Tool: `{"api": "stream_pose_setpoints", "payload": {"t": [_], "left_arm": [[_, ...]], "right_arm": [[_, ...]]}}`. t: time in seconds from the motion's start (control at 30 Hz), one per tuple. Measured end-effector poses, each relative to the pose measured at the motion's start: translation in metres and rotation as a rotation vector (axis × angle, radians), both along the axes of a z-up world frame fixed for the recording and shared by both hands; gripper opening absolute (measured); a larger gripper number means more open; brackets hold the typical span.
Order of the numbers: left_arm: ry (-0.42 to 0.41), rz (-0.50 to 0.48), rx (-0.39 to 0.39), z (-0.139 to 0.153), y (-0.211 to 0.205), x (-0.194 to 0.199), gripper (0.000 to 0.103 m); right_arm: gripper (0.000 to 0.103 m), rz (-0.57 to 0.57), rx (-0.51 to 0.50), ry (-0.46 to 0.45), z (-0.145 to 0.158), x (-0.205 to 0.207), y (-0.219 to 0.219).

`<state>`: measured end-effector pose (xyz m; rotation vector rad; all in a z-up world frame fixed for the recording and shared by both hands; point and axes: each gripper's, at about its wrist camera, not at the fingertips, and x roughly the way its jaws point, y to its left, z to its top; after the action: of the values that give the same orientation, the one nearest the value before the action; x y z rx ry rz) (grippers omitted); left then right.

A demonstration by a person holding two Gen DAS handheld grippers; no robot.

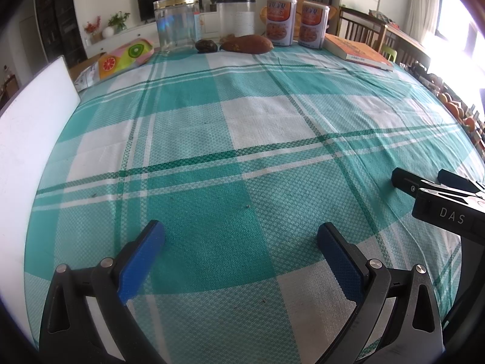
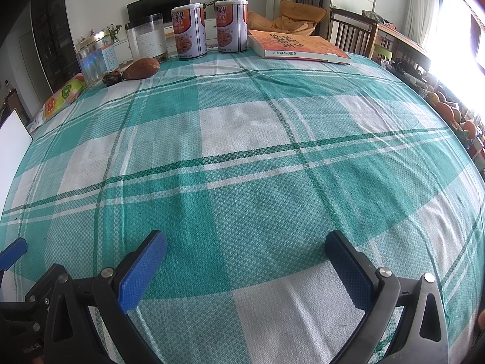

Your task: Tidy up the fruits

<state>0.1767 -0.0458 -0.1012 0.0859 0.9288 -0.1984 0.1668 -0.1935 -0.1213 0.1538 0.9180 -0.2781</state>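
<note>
A brown sweet potato [image 1: 246, 43] and a small dark round fruit [image 1: 206, 45] lie at the far edge of the green-checked tablecloth [image 1: 242, 139]; both also show in the right wrist view, the potato [image 2: 142, 68] and the dark fruit [image 2: 111, 79]. Several oranges [image 1: 454, 107] sit off the table's right side, also in the right wrist view [image 2: 448, 110]. My left gripper [image 1: 241, 236] is open and empty over the near cloth. My right gripper [image 2: 246, 244] is open and empty; its black body [image 1: 439, 194] shows right of the left one.
At the far edge stand a clear gold-lidded jar [image 1: 175, 24], a clear black-lidded jar [image 1: 236, 15], two printed cans [image 1: 295, 22] and an orange book [image 1: 357, 51]. A fruit-print pouch [image 1: 121, 57] lies far left. A white board [image 1: 27, 139] stands at the left edge.
</note>
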Motion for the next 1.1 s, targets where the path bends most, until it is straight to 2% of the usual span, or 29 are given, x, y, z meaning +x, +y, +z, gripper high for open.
{"api": "stream_pose_setpoints", "payload": {"t": [0.77,0.87,0.93,1.0,1.1], "left_arm": [[0.001,0.000,-0.001,0.000,0.000,0.000,0.101],[0.012,-0.023,-0.014,0.002,0.003,-0.001,0.101],[0.032,-0.041,-0.044,0.006,0.009,0.001,0.100],[0.016,-0.023,-0.100,0.020,0.019,0.011,0.100],[-0.018,0.028,-0.194,0.044,0.031,0.053,0.100]], "right_arm": [[0.103,-0.001,0.000,0.000,0.000,0.000,0.000],[0.103,-0.001,0.000,0.000,0.000,0.000,0.000],[0.103,-0.001,0.000,0.000,0.000,0.000,0.000],[0.103,-0.001,0.000,0.000,0.000,0.000,0.000],[0.103,-0.001,0.000,0.000,0.000,0.000,0.001]]}}
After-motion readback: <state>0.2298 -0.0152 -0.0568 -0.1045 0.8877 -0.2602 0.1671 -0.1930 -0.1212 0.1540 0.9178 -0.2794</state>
